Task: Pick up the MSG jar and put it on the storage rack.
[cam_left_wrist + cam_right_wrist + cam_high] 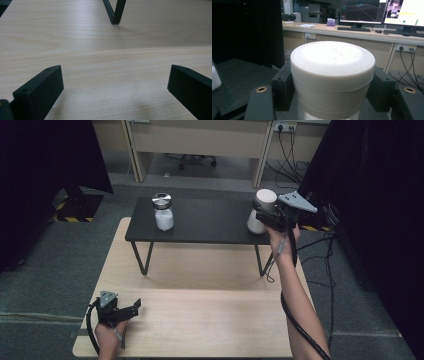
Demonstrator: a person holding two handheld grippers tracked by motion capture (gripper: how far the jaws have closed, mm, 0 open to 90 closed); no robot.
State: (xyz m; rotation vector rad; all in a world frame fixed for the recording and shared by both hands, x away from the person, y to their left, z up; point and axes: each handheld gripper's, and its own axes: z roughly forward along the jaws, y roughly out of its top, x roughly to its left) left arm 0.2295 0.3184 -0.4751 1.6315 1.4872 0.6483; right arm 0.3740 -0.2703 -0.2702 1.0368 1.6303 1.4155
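1. The white-lidded jar stands at the right end of the low black table, close to that table's right edge. Its broad, cream-white lid sits on top, and a strip of clear glass shows just under the lid in the right gripper view.
2. The right gripper is clamped on the jar at lid height: in its own view one black jaw presses against each side of the lid, with no gap showing on either side.
3. The person's right hand holds that gripper from the near side, forearm stretched out across the wooden table and the cable trailing back along the arm.
4. A second jar, with a silvery metal lid and white contents, stands near the left end of the same black table, well apart from the first.
5. The left gripper rests low over the near left part of the wooden table, held in the left hand. Its jaws stand wide apart with bare wood between them, and a black hairpin leg of the low table shows farther off in its view.
6. Beyond the tables, a desk with monitors and a keyboard lines the back wall.
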